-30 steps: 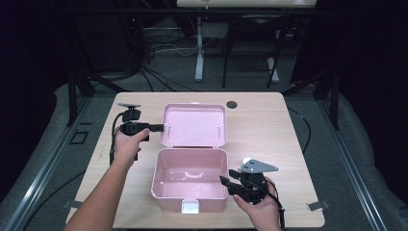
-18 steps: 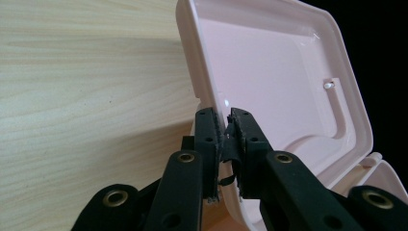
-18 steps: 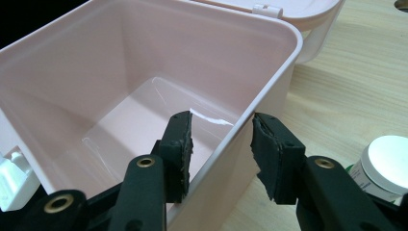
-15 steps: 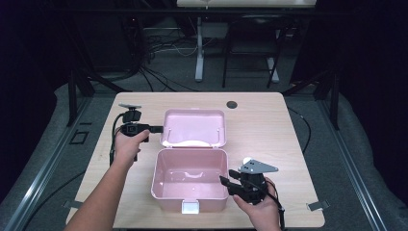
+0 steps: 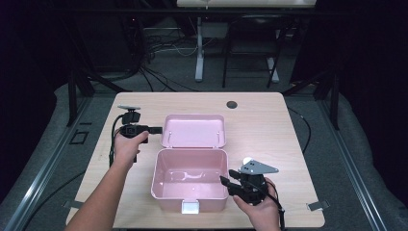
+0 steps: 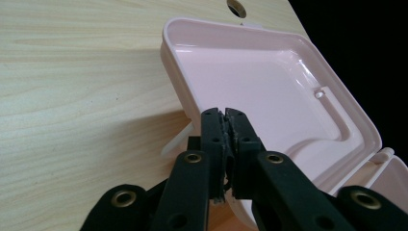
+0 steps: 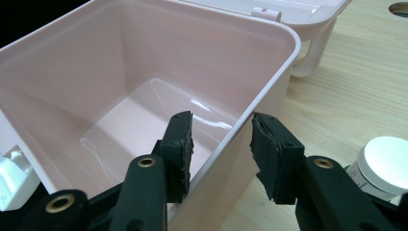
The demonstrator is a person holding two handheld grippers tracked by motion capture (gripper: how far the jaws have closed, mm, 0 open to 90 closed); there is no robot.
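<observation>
The wooden tabletop (image 5: pixel 269 120) is carrying one pink plastic box (image 5: pixel 190 180), sitting toward the near edge in the middle, with its one hinged lid (image 5: pixel 193 130) lying open behind it. The box is looking light and stiff, thin-walled and glossy (so likely slippery under rubber pads), and probably prone to sliding if nudged without a steadying hold. The rims look like the best places to take hold: a pinch across a side wall for the body, a pinch on the lid's edge for swinging it.

The right hand-held gripper (image 7: pixel 220 144) is straddling the box's right wall, one jaw inside and one outside, jaws spread and the pads not pressing on the plastic. The left hand-held gripper (image 6: pixel 225 115) is sitting at the lid's left edge, jaws nearly pressed together; they have just been opening a touch, and I can't tell whether the rim is caught between them.

One small white-capped jar (image 7: pixel 382 166) is standing on the tabletop just beside the right hand-held gripper. One white latch (image 5: pixel 190 207) is showing at the box's front.
</observation>
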